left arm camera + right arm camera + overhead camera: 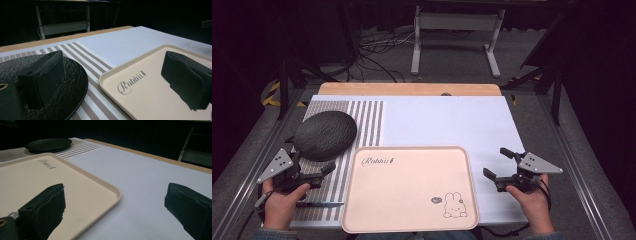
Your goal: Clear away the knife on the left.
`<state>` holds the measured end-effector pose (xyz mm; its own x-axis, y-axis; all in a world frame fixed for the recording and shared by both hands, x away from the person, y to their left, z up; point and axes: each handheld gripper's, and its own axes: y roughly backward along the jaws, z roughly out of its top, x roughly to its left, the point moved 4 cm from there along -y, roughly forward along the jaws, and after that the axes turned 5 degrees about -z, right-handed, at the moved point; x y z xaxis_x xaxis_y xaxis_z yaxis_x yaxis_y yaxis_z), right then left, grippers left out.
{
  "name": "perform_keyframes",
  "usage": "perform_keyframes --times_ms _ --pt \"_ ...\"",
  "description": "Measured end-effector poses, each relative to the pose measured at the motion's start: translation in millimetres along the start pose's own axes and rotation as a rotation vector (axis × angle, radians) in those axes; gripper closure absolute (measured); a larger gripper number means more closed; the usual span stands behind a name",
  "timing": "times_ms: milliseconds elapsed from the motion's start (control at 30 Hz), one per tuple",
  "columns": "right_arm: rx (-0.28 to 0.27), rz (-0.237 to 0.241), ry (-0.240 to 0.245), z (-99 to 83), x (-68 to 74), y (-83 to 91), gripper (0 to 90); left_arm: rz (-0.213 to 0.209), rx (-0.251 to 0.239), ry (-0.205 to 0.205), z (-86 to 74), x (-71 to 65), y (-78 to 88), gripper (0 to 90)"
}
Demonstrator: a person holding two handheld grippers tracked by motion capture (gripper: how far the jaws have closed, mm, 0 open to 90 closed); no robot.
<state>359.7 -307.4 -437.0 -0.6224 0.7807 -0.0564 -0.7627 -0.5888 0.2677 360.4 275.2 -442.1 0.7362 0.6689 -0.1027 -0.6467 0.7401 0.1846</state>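
A beige tray (pixel 409 187) printed with "Rabbit" and a small bunny lies at the table's front middle, with nothing on it. A round black textured plate (pixel 325 135) rests on the striped placemat (pixel 367 120) at the left. My left gripper (pixel 319 176) hovers low between plate and tray, open, nothing between its jaws. In the left gripper view the plate (pixel 70 87) is behind the left jaw and the tray (pixel 140 85) under the right one. My right gripper (pixel 498 163) stands open just right of the tray, over the white mat (pixel 140 177), holding nothing.
A dark knife-like utensil (pixel 319 204) lies on the striped placemat by the person's left hand. The white mat (pixel 452 120) covers the table's middle and right. The wooden table edge (pixel 409 89) runs along the back. Beyond it are cables and a white table frame (pixel 457 35).
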Motion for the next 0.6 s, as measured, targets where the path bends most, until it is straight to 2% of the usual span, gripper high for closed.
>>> perform_keyframes --times_ms 233,433,467,533,600 --pt "0.005 -0.001 -0.007 -2.6 -1.0 0.6 3.4 -0.007 0.003 0.004 1.8 0.1 -1.1 6.5" --pt "-0.004 -0.001 -0.014 -2.1 -1.7 1.7 3.5 -0.024 0.034 -0.016 7.6 -3.2 0.3 7.5" --pt "-0.004 -0.001 -0.014 -2.1 -1.7 1.7 3.5 -0.029 0.042 -0.020 8.8 -3.6 0.5 7.5" --pt "0.002 -0.001 -0.015 -2.5 -1.7 1.3 3.6 -0.040 0.094 -0.031 11.7 -3.3 3.1 8.5" --pt "0.009 0.003 -0.010 -3.2 -1.2 -0.1 3.7 -0.041 0.127 -0.046 13.1 -1.9 5.0 10.2"
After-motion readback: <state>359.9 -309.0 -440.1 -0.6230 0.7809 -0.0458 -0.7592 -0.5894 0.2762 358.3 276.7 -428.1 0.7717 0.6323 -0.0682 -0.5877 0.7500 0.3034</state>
